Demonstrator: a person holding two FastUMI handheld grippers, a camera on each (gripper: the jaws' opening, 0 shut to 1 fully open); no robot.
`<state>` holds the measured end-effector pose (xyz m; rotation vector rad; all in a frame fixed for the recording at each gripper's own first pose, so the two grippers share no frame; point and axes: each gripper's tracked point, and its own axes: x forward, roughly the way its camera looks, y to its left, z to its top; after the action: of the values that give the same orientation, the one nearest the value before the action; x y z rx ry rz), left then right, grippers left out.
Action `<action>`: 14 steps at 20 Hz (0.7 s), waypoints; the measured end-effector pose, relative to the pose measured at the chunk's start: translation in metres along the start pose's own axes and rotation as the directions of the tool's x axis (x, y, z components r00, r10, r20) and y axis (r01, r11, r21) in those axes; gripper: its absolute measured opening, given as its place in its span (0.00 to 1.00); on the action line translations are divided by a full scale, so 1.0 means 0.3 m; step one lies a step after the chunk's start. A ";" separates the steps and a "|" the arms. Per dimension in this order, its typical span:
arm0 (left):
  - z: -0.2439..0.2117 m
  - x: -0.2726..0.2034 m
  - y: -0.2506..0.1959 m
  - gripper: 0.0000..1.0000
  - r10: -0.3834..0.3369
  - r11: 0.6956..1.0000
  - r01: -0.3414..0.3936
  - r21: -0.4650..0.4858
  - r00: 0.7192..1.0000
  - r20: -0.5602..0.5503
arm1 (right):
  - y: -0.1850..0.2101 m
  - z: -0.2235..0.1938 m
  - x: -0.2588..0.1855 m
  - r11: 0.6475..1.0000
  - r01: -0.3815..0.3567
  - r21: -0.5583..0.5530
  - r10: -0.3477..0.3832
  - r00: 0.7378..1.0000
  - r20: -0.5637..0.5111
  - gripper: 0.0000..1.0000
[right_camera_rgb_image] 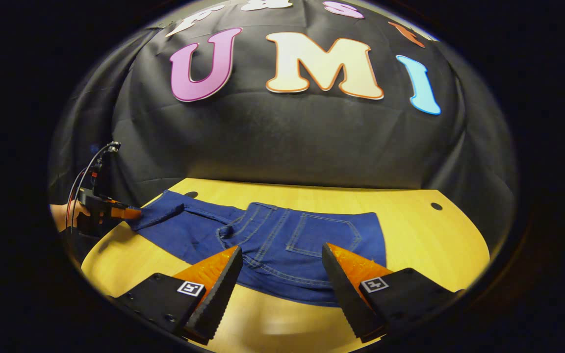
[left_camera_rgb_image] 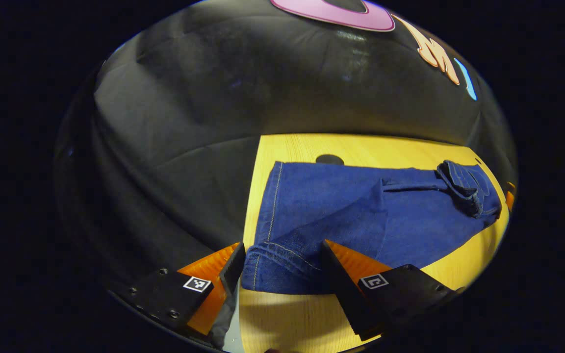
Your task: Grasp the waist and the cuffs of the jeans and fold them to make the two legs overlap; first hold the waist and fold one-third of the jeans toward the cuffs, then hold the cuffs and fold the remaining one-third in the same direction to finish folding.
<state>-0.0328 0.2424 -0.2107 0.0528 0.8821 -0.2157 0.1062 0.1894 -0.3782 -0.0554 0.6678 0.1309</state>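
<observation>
Jeans point(right_camera_rgb_image: 263, 235), one pair, lie flat across the wooden tabletop point(right_camera_rgb_image: 434, 245), waist with back pocket near the right tool point(right_camera_rgb_image: 282, 279), cuffs at the left end. Two tools: the right one hangs wide above the waistband; the left tool point(left_camera_rgb_image: 282, 274) is spread wide around the cuffs point(left_camera_rgb_image: 277, 267). No readable writing.

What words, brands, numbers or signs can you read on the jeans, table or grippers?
jeans: no text readable.
table: none.
left gripper and right gripper: no words; each carries square black-and-white markers, coded patterns rather than letters.
</observation>
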 end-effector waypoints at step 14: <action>0.037 -0.009 -0.120 0.00 0.036 0.989 -0.018 0.147 0.991 -0.126 | -0.131 0.068 -0.091 0.999 0.023 0.034 -0.025 0.998 0.053 1.00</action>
<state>-0.0336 0.2063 -0.2000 0.2168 0.9925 -0.2533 0.1030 0.1494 -0.3447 -0.0282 0.6157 0.0976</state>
